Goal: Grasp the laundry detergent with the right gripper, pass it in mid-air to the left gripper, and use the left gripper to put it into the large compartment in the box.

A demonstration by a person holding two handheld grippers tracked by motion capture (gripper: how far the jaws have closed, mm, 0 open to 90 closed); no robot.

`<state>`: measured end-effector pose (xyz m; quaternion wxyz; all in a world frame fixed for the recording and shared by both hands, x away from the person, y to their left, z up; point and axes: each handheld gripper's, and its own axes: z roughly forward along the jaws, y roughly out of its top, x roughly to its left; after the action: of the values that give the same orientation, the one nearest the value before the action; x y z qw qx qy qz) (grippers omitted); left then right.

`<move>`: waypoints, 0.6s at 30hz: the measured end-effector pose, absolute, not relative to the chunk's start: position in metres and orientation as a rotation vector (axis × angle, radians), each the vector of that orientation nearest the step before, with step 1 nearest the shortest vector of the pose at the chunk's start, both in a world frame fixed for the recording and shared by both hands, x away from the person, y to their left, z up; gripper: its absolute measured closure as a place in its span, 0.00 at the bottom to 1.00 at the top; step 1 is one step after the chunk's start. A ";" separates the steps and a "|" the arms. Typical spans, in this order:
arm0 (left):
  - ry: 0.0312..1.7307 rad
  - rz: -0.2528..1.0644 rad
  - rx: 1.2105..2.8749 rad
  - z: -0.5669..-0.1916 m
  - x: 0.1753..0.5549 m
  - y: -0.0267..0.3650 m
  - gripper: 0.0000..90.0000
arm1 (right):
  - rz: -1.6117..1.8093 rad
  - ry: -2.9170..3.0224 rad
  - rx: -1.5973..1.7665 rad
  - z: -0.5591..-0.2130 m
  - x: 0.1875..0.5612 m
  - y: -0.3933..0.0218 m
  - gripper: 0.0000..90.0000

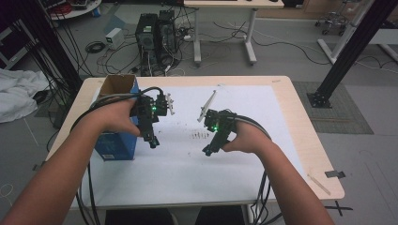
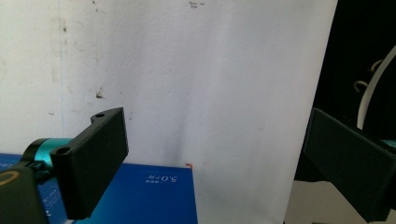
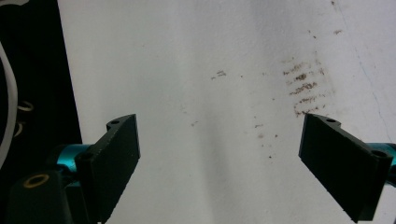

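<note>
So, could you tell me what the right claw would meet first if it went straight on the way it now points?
Most likely the white sheet on the table, near the dark smudges. The right claw stands open, nothing between its jaws, and its own view shows bare paper ahead; how far off is unclear.

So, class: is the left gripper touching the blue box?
Apart. In the left gripper view the left gripper has open jaws with white sheet between them, the blue box lying beyond.
</note>
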<state>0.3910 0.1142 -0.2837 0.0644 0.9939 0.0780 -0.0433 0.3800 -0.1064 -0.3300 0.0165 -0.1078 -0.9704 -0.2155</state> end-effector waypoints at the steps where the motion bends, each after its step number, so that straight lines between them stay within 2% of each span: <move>1: 0.233 -0.128 3.010 -0.285 0.390 0.114 0.07 | -0.671 -3.017 -0.333 -0.330 0.380 -0.106 0.13; 18: 0.212 -0.148 2.996 -0.286 0.390 0.113 0.07 | -0.579 -3.046 -0.325 -0.329 0.384 -0.110 0.13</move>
<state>0.3895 0.1133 -0.2856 0.0672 0.9940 0.0703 -0.0492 0.3839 -0.1099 -0.3292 0.0122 -0.1042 -0.9770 -0.1859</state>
